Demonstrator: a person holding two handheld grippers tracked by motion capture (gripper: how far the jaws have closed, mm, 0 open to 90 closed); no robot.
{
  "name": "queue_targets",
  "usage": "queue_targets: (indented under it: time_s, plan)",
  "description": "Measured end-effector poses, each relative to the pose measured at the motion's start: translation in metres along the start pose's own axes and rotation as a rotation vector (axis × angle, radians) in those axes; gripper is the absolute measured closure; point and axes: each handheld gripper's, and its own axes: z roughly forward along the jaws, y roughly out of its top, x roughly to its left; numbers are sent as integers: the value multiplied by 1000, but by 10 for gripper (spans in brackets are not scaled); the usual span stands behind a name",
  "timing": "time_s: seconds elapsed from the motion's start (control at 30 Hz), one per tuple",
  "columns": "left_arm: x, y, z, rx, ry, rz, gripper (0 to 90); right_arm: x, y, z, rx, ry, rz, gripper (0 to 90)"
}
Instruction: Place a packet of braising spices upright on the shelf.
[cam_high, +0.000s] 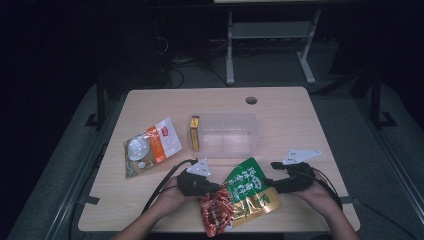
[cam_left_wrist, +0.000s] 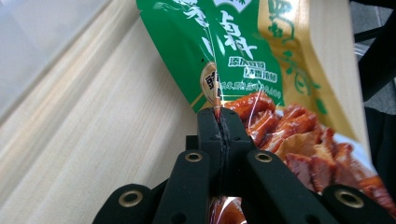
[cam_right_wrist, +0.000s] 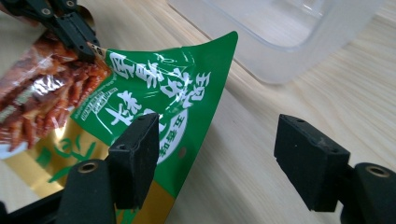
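- Left gripper view: the left gripper (cam_left_wrist: 218, 122) pinches the green snack bag's (cam_left_wrist: 243, 56) edge.
- The right gripper (cam_right_wrist: 224, 154) stands spread, one jaw over the bag.

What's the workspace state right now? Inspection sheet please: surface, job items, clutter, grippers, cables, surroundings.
Surface: wooden table, round hole near its far edge.
Job's things: green snack bag at the near edge, one edge lifted.
Clutter: clear plastic container; yellow box against its left side; orange-white pouch further left.
Grippers: left gripper shut on the bag's edge; right gripper open, one jaw over the bag's other edge.
Cables: black cable trailing from the left gripper.
Surroundings: dark floor, white frame legs beyond the table.
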Motion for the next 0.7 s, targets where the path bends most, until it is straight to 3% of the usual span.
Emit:
queue_targets:
  time_s: [0.2, 0.3, 0.5, 0.7]
  plan:
    - [-4, 4, -15, -48, -3, 20, 895, 2, 4, -3, -34, 45, 22, 291]
    - [-3, 4, -21, -48, 6, 34, 896, 3, 5, -4, -39, 70, 32, 282]
    - [-2, 4, -38, -93, 30, 31, 897, 11, 9, -5, -34, 123, 6, 211]
    - [2, 0, -69, -148, 60, 37, 897, 18, 17, 3, -41, 157, -14, 191]
